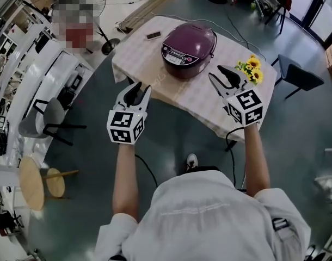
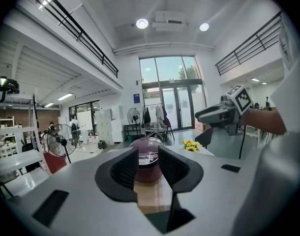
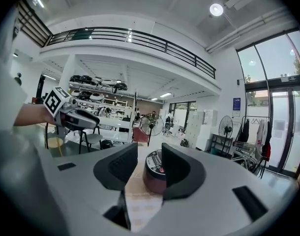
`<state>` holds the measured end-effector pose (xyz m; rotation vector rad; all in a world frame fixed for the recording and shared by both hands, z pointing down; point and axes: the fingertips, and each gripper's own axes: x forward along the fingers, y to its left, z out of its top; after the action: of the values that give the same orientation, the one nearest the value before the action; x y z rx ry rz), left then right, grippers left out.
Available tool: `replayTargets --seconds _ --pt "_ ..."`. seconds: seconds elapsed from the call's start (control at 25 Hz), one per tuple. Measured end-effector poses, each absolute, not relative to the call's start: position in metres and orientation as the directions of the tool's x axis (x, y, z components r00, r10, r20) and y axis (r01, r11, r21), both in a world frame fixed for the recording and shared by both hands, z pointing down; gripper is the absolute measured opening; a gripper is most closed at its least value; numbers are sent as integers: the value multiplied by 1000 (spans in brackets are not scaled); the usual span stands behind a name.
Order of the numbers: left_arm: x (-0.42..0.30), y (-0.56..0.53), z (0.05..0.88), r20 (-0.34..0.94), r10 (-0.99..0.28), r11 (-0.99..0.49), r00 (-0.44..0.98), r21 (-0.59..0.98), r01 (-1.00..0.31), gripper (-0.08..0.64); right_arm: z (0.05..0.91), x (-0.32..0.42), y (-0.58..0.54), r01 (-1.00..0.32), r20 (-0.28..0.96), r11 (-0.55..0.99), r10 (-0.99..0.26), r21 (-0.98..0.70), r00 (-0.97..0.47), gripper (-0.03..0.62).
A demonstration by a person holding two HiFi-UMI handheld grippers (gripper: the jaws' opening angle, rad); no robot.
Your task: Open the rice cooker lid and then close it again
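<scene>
Head view: rice cooker (image 1: pixel 189 48), dark purple, sits near the middle of the desk (image 1: pixel 198 99), which is covered with a pale checked cloth. Its lid (image 1: pixel 194 36) is down, and its control panel (image 1: pixel 173 53) faces the person.

Left gripper (image 1: pixel 137 95): held in the air at the desk's near left edge, pointing toward the cooker and well apart from it. In the left gripper view its 2 jaws stand apart. Nothing is between the pads; the cooker shows only in the distance through the gap.

Right gripper (image 1: pixel 226 76): over the near right part of the desk, beside the cooker's right flank but not touching it. In the right gripper view the 2 jaws are parted with nothing gripped, and the cooker is seen beyond them on the cloth.

Other items:
- A bunch of yellow sunflowers (image 1: pixel 251 68) is on the desk's right side, just beside the right gripper.
- A phone (image 1: pixel 153 35) lies flat at the far left of the desk, apart from the cooker.
- A dark chair (image 1: pixel 297 78) is on the floor right of the desk.
- A round wooden stool (image 1: pixel 31 182) is at the lower left.
</scene>
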<state>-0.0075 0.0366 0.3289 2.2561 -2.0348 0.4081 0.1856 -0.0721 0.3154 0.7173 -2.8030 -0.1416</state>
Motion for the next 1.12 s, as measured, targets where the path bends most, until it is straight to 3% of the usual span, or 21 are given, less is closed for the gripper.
replayTargets --seconds 0.52,1.12 --pt "-29 -38 347 253 -963 -114 90 -81 -990 106 330 158 -144 -443 243 883 -468 155 -849 175" --pt "-111 -109 370 284 -929 -259 237 -44 -965 129 350 88 -185 -529 308 829 -559 183 -770 191"
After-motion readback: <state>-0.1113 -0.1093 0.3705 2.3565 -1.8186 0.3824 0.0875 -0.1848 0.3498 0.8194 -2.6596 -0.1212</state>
